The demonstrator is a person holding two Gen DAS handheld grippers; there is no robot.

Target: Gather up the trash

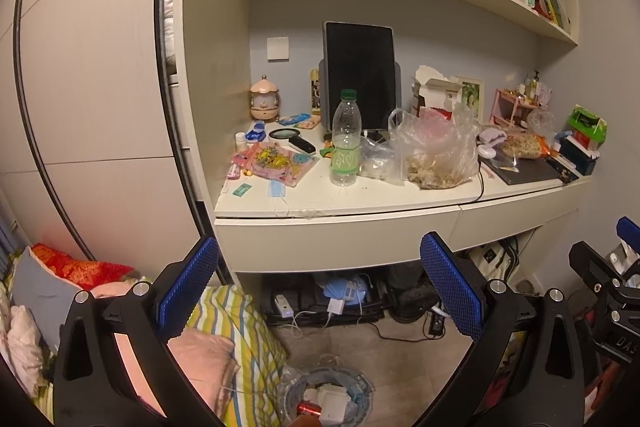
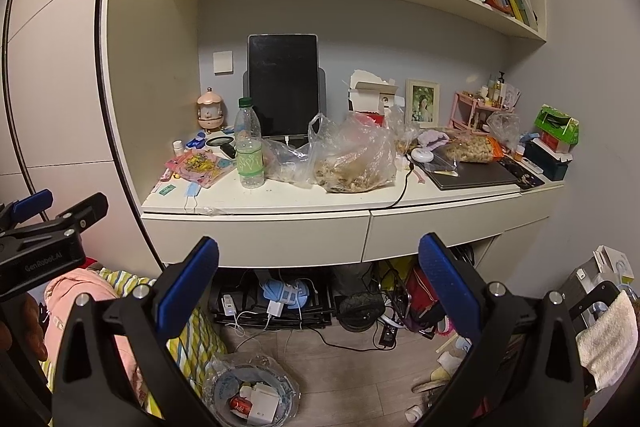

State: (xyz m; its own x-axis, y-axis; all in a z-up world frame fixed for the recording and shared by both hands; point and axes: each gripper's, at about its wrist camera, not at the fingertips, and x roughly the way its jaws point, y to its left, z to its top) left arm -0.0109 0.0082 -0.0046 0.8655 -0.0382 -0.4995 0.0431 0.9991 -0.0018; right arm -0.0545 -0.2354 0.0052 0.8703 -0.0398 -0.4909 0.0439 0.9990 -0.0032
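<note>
An empty clear plastic bottle (image 1: 345, 139) (image 2: 249, 145) with a green cap and label stands upright on the white desk (image 1: 320, 201) (image 2: 304, 201). To its right lie a small crumpled clear bag (image 1: 378, 159) (image 2: 285, 161) and a bigger clear bag of brownish scraps (image 1: 436, 151) (image 2: 354, 159). On the floor below stands a bin (image 1: 326, 397) (image 2: 252, 393) lined with plastic, holding a red can and white packaging. My left gripper (image 1: 320, 283) and right gripper (image 2: 319, 279) both hover open in front of the desk edge, holding nothing.
A dark tablet (image 2: 283, 85) leans on the wall behind the bottle. A black cable (image 2: 400, 193) hangs over the desk front. A laptop (image 2: 472, 175) and a peanut bag (image 2: 472, 149) lie at the right. Bedding (image 1: 224, 339) is at the left; chargers and bags crowd under the desk.
</note>
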